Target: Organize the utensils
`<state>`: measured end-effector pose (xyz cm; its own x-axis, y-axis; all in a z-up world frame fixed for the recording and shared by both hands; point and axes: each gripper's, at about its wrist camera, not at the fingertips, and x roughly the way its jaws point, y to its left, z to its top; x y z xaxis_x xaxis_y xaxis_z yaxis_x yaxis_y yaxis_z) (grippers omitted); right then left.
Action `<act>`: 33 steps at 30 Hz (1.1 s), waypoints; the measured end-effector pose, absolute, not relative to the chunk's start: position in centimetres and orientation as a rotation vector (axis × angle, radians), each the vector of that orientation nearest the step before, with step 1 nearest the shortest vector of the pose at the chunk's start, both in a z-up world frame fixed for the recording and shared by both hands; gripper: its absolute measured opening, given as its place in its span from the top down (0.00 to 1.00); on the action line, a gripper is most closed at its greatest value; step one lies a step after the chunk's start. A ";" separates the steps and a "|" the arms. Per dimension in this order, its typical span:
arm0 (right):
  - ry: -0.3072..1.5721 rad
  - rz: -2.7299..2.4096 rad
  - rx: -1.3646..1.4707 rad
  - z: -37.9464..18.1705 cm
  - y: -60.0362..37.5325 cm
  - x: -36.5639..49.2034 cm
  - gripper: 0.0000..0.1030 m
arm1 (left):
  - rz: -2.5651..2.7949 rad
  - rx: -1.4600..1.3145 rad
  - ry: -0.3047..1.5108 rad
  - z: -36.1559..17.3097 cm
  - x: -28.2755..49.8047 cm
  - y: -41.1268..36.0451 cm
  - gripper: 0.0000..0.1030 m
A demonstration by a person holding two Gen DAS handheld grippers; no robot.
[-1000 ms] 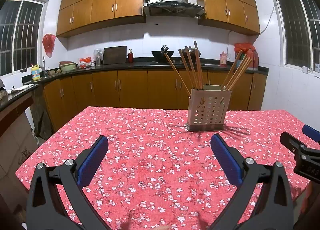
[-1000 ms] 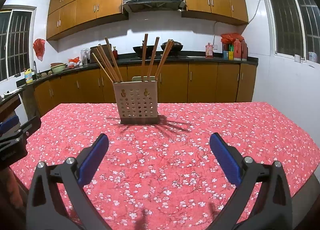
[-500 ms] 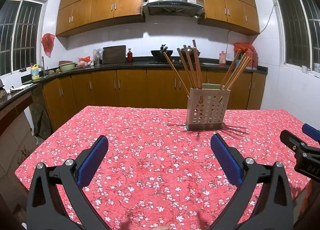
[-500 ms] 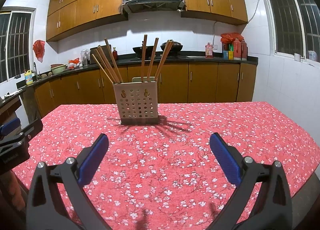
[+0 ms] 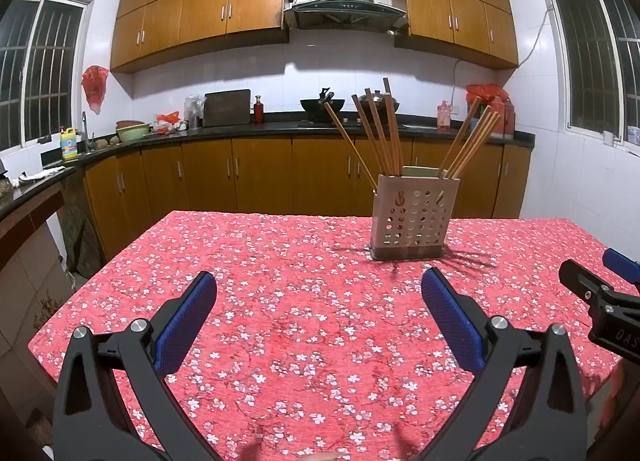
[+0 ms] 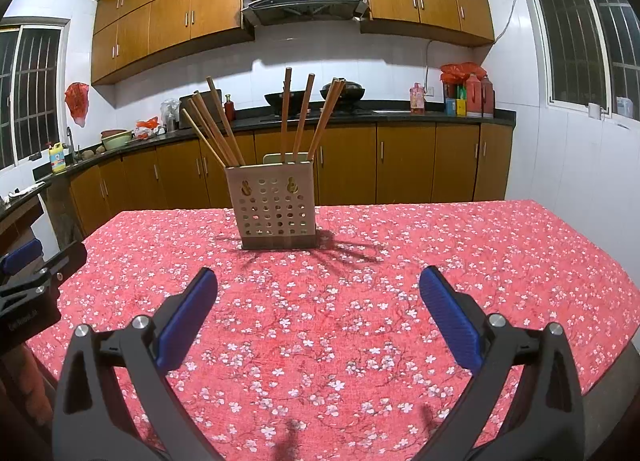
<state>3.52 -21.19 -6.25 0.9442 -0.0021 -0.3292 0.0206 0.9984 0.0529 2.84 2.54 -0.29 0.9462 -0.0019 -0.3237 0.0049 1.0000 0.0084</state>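
both grippers, left gripper point(image 5: 318, 311) and right gripper point(image 6: 318, 309), are hovering wide and empty over the desk point(image 5: 280, 261), chopsticks point(image 5: 384, 133) sitting in the holder point(image 5: 412, 221) at 1 o'clock; probably approaching low, pinching one stick near its top.

white tiled walls point(image 5: 224, 77), wooden cabinets point(image 5: 208, 13), barred windows point(image 5: 592, 61), range hood point(image 5: 344, 1)
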 end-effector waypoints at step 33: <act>0.340 -0.009 0.060 -6.4 -21.1 3.7 0.04 | -0.022 0.008 0.344 -1.0 3.0 2.7 0.02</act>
